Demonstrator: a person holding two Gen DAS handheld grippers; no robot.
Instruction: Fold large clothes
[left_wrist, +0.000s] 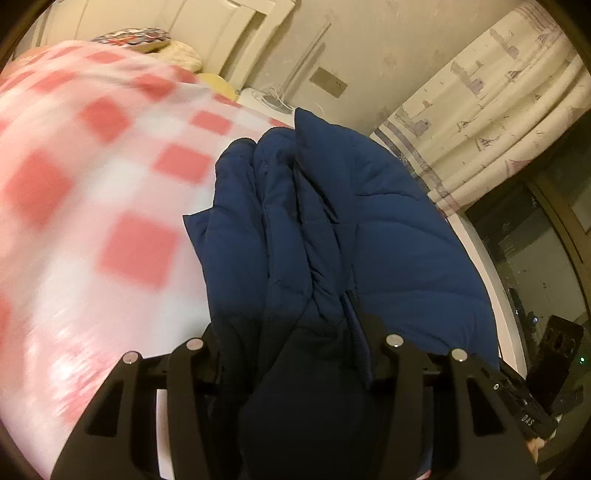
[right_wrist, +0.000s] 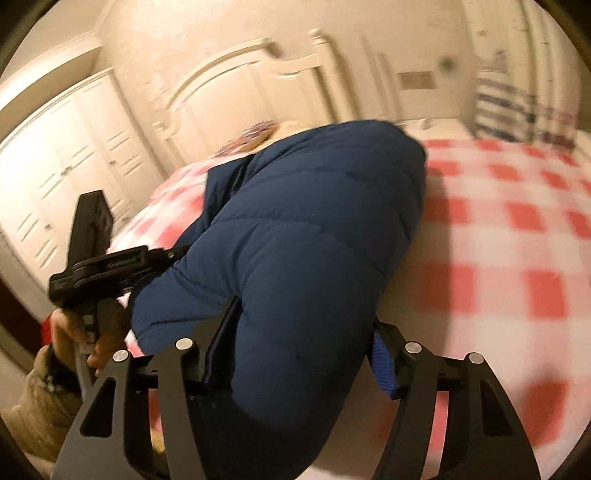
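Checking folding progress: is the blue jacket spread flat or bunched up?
Bunched up. The jacket lies gathered in thick puffy folds on the checked bedspread, its bulk mounded between both grippers rather than flat.

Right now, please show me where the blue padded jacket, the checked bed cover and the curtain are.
blue padded jacket (right_wrist: 295, 236): right wrist view, on its quilted outer side.
checked bed cover (left_wrist: 110, 206): left wrist view, on a blurred red and white part.
curtain (left_wrist: 491, 122): left wrist view, on its printed folds.

both wrist views close, angled down over blue jacket on checked bedspread; shared.
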